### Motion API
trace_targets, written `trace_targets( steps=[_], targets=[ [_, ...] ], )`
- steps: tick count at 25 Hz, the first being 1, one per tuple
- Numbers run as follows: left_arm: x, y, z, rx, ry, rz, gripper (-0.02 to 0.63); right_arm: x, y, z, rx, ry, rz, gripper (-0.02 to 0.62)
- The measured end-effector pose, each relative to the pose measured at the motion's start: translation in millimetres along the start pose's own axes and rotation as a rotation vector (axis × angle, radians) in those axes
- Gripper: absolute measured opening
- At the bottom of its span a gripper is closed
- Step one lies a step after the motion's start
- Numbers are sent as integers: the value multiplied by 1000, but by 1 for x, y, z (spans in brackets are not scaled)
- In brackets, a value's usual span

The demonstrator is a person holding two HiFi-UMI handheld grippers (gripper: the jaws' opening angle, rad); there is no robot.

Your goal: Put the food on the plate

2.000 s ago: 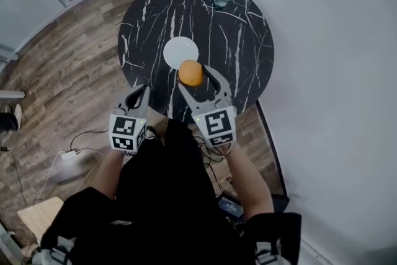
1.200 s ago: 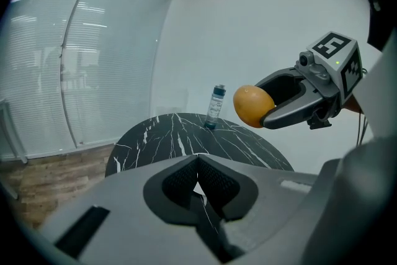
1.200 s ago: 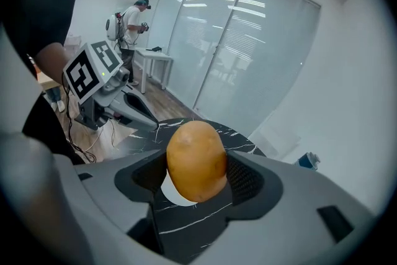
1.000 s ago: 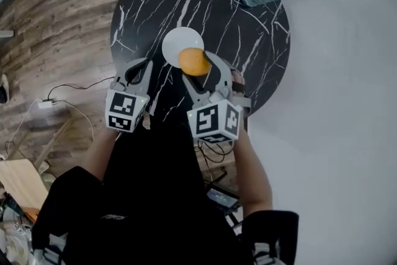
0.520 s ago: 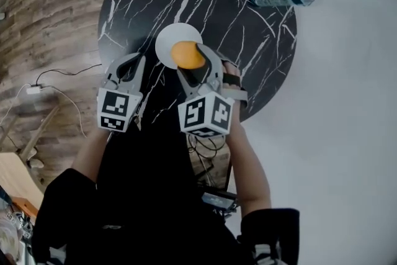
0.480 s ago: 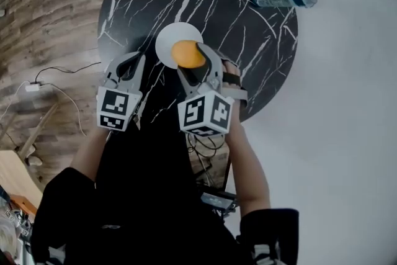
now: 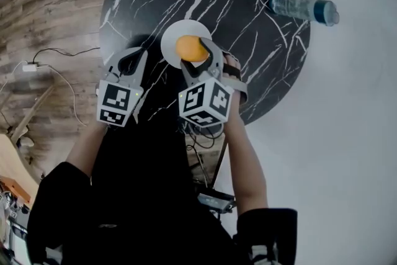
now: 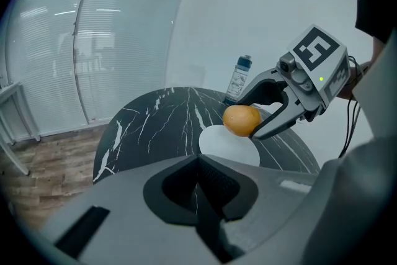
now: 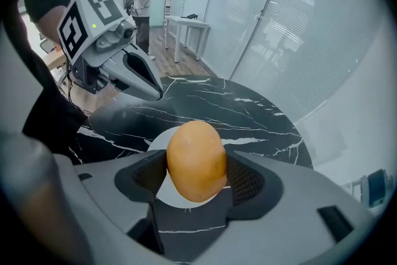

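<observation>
- Above the round white plate (image 7: 177, 36), toward the near side of the table (image 7: 248, 22), the right gripper (image 7: 193, 48) has its jaws closed on the food (image 7: 191, 48). The left gripper view shows the food held in the air, clear of the plate's surface.
- The food is egg-shaped and orange-tan, with a smooth, matt skin. It could be a potato or a bread roll; I cannot tell which.
- It looks fairly light, and it keeps its shape under the jaws. Its rounded sides could slip out of a loose grip.
- The best hold looks like the present one, across the middle at the widest part, against the dark ribbed pads.
- Being round, it would probably roll on the plate if dropped, so it should touch down before the jaws part.
- The plate is thin, flat and smooth, with no raised rim visible.
- The table is round, hard and glossy, black with white marble veins.
- The left gripper (image 7: 132, 62) hovers just left of the plate, its jaws together with nothing between them.
- A clear plastic water bottle (image 7: 304, 7) stands at the far right edge, well apart.
</observation>
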State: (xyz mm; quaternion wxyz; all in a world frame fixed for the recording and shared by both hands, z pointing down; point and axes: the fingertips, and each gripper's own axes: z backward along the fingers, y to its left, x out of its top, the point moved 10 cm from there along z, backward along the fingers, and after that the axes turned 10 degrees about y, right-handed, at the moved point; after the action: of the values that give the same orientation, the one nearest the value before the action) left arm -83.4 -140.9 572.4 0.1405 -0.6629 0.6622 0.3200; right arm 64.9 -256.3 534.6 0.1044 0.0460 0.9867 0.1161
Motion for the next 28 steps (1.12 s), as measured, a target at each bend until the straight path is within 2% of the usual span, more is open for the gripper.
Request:
trace_targets(
  steps=[12,28],
  targets=[
    [-9,2,-9,3,35,15,0,-1,0,-30,96,61,-21,293],
    [-16,-6,-12,3,62,20,0,-3,1,-44,117,78,-60,296]
  ],
)
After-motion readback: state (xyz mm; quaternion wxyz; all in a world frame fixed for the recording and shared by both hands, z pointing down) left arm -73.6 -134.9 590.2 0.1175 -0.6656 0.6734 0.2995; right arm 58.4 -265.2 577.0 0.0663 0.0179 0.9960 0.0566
